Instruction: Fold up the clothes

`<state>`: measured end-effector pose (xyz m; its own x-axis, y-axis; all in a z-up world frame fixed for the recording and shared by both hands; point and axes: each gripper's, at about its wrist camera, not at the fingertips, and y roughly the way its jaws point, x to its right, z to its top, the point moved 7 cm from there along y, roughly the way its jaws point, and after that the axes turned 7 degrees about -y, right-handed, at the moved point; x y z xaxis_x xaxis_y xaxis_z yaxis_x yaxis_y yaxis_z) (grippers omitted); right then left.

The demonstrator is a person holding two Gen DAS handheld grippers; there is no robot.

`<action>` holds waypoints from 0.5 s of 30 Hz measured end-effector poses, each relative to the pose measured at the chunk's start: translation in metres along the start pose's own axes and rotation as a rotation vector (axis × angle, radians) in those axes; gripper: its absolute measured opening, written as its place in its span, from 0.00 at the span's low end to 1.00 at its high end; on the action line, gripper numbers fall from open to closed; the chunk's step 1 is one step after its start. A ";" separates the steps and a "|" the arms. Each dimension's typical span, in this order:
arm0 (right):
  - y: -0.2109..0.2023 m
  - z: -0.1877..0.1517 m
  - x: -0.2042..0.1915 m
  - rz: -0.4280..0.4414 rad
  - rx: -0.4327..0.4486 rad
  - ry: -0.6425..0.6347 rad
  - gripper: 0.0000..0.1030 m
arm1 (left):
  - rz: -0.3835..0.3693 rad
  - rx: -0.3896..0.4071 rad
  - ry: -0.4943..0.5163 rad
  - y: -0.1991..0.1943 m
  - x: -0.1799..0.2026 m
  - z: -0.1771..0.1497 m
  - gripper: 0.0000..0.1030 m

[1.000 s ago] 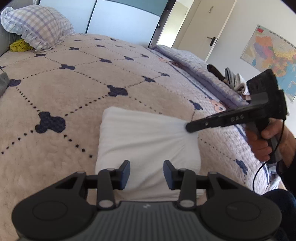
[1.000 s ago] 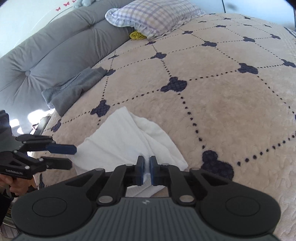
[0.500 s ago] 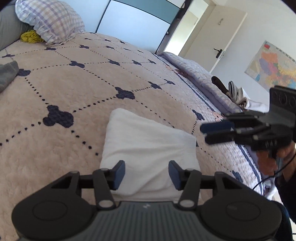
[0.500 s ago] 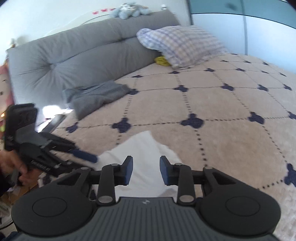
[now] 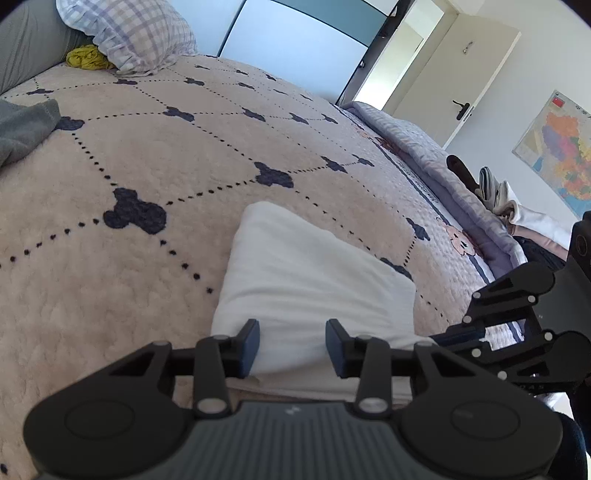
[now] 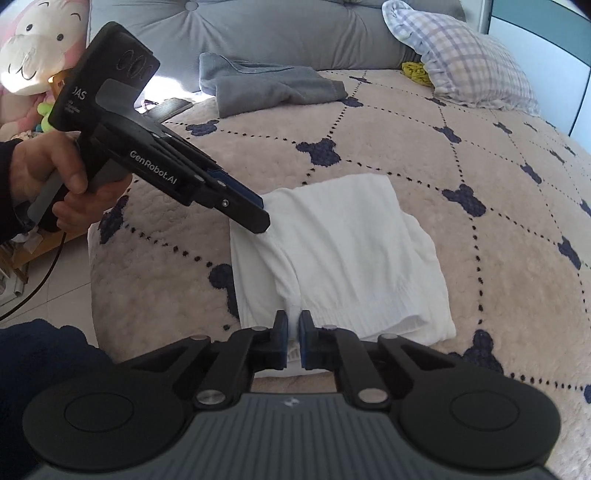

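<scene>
The white garment (image 6: pixel 347 251) lies folded into a rough rectangle on the bedspread (image 6: pixel 424 155), near the bed's edge closest to the person. In the right wrist view its long axis runs from that near edge toward the grey headboard (image 6: pixel 280 33), with the thick, layered hem at the near end.

The right gripper (image 6: pixel 292 341) is at the garment's near edge; its jaws are closing, almost together, with a pinch of white cloth between them. The left gripper (image 5: pixel 291 343) stands at the garment's near left edge, jaws part-way apart and closing, cloth lying between them; whether the pads press on it I cannot tell.

Beyond the garment, toward the headboard, lie a grey garment (image 6: pixel 266 86), a checked pillow (image 6: pixel 469 62) and a yellow item (image 6: pixel 415 72) beside the pillow.
</scene>
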<state>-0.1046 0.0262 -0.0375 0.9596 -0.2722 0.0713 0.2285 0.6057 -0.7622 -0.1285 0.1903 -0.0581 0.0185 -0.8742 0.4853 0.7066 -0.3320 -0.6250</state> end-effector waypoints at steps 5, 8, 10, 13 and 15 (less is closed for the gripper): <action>0.011 -0.014 0.001 -0.006 -0.053 0.029 0.08 | 0.050 -0.024 0.012 0.009 -0.006 -0.008 0.37; 0.008 -0.015 0.002 0.005 -0.027 0.060 0.12 | 0.046 -0.015 0.009 0.000 -0.005 -0.006 0.37; -0.005 -0.010 0.009 0.033 0.040 0.107 0.15 | 0.036 -0.002 0.007 -0.007 -0.004 -0.001 0.37; -0.024 -0.002 0.029 0.029 0.131 0.194 0.22 | 0.015 0.033 0.012 -0.016 0.005 0.010 0.37; -0.026 -0.001 0.050 -0.039 0.144 0.260 0.23 | -0.010 0.040 0.026 -0.015 0.018 0.015 0.37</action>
<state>-0.0627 -0.0038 -0.0147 0.8797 -0.4684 -0.0823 0.3031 0.6856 -0.6619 -0.1285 0.1850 -0.0312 -0.0063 -0.8801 0.4747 0.7346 -0.3262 -0.5949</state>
